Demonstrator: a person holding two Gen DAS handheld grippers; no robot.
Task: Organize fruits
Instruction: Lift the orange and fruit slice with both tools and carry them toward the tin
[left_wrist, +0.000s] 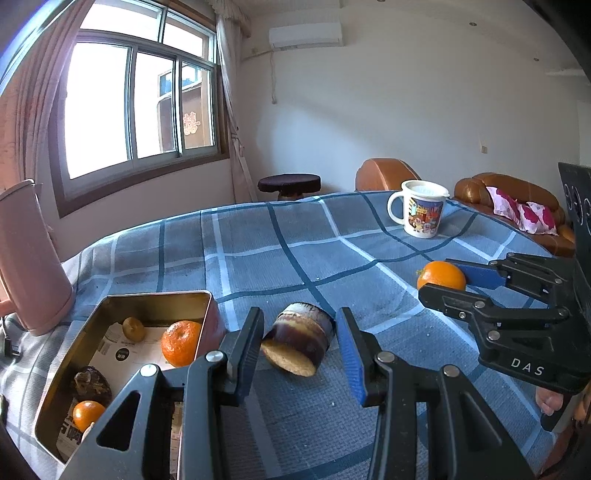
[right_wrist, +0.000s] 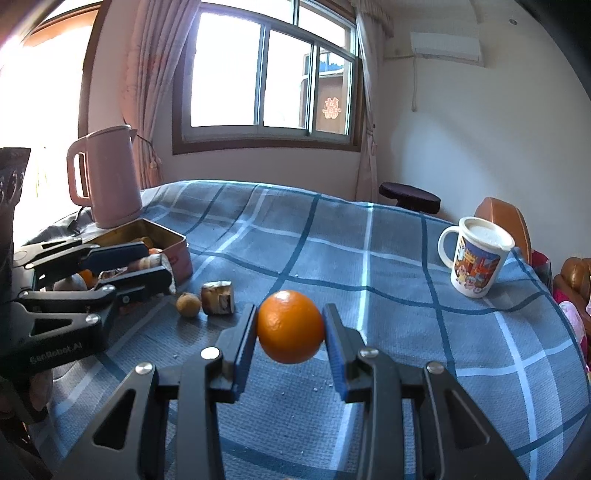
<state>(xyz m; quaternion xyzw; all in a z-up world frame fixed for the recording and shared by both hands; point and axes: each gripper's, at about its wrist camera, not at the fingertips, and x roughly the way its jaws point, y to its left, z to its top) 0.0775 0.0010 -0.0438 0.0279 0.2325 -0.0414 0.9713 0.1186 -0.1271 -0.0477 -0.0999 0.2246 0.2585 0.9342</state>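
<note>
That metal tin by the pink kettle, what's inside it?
The tin holds two oranges, a small yellowish-brown fruit, a dark lumpy piece and printed paper. The left claw hides its near corner.

A large sliding window (left_wrist: 140, 107) with a brown frame admits strong daylight; a red paper cutout (right_wrist: 331, 108) is fixed to one pane. Pale pink curtains (right_wrist: 142, 92) hang at both sides. The walls (left_wrist: 424, 110) are plain off-white. A white air conditioner (left_wrist: 305, 34) is mounted high, near the ceiling. A dark round stool (left_wrist: 289, 183) stands below it. A brown leather sofa (left_wrist: 509, 195) carries a pink floral cushion (left_wrist: 524, 214).
</note>
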